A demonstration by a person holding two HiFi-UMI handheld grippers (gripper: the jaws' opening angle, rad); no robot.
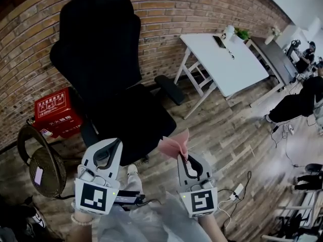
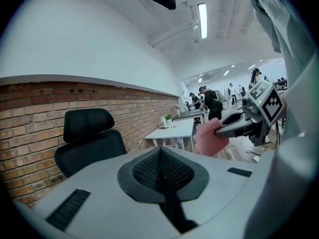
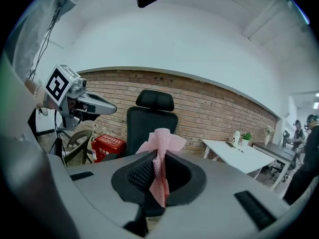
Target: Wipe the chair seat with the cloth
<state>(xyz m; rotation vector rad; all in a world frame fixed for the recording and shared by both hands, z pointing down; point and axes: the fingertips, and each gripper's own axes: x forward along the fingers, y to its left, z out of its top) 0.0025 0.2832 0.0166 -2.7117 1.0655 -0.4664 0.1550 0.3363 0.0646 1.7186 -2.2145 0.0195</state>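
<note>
Brick wall (image 1: pixel 166 9), wood floor (image 1: pixel 227 135), white table (image 1: pixel 227 59)

Office (open-plan): black desk chair (image 1: pixel 96 44), white desk (image 1: pixel 222 59), brick wall (image 1: pixel 166 4), ppl (image 1: pixel 295 105) at wkstns.

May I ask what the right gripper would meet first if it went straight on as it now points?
Most likely the black office chair, which stands right behind the pink cloth pinched in the right gripper. Whether seat or backrest comes first is unclear.

The chair (image 1: pixel 108 79) is seen from steeply above, close by, in the head view. Both gripper views are carried low and aimed nearly level along their jaws; chair, brick wall (image 2: pixel 30 133) and white worktop (image 3: pixel 239 158) are shared.
</note>
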